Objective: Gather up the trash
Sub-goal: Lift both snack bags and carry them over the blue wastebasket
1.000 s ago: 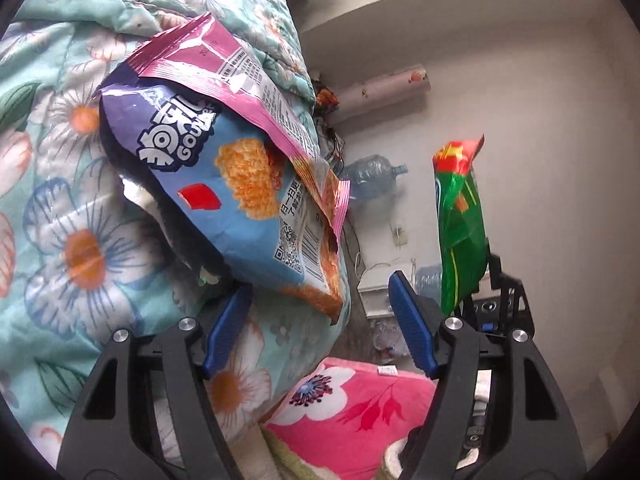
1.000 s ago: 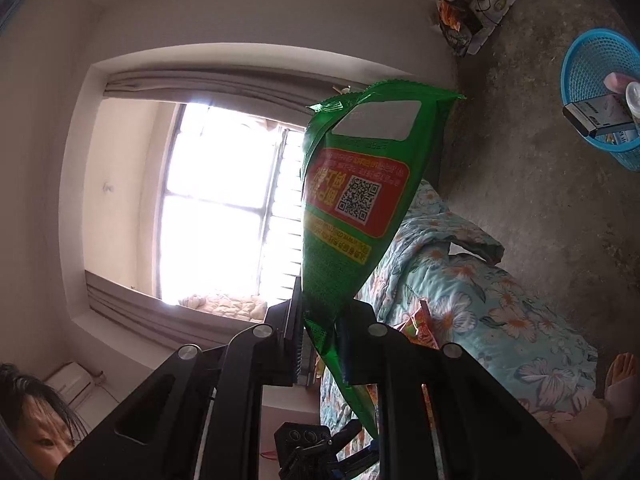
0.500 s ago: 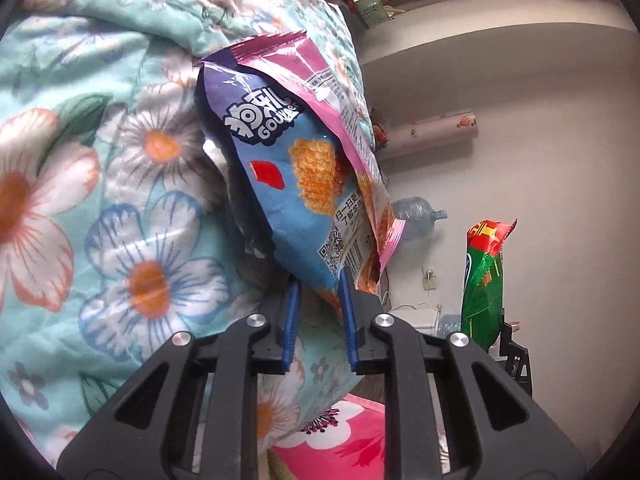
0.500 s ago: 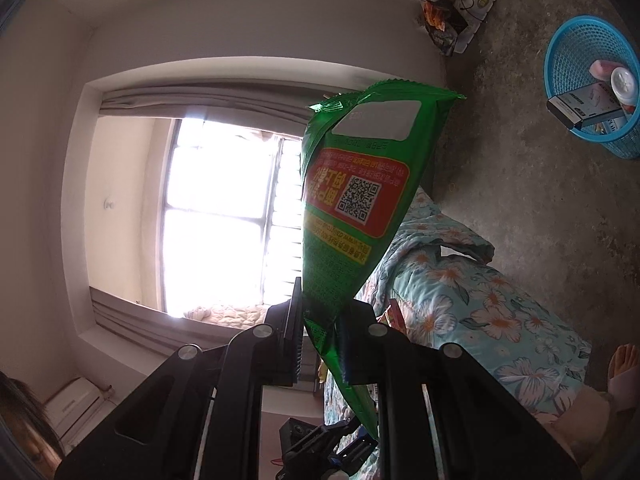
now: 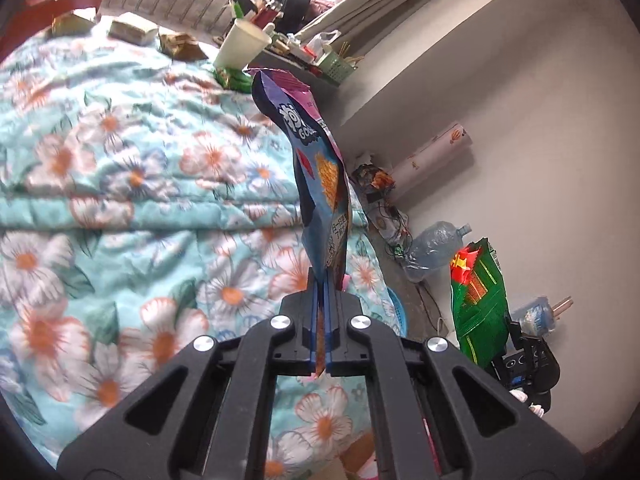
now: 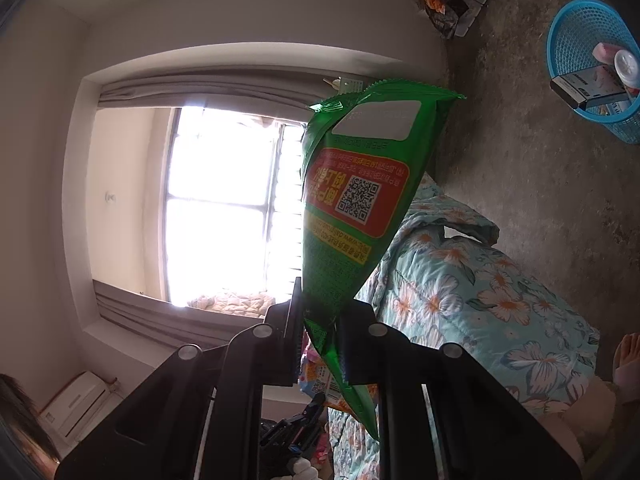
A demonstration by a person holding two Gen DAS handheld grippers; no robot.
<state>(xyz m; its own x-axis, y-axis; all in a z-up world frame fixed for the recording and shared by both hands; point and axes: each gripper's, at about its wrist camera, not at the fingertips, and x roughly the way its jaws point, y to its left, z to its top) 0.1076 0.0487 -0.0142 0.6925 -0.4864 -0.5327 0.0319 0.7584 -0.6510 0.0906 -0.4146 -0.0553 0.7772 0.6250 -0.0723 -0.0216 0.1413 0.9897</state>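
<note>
with both hands now loaded, the picking-up part looks done for these two wrappers and the carry to the bin is the step in hand. the left gripper (image 5: 320, 292) has its fingers (image 5: 315, 312) pressed tight on the bottom edge of the blue snack bag (image 5: 320, 184), which stands up from the fingers, clear of the floral quilt (image 5: 120, 200) on the bed. the right gripper (image 6: 318, 320) has its fingers clamped on the lower corner of the green snack bag (image 6: 356, 200), held up in the air in front of the window (image 6: 224, 208).

on the floor (image 6: 520, 160), well apart from the bed, sits a blue basket (image 6: 568, 40) that already holds a box and a bottle; i judge it to be the trash bin. the next move calls for swinging both bags over that basket, lowering them inside the rim, and only then parting the fingers. the bags are light and floppy, so they could catch the rim or drift if dropped from high up.
</note>
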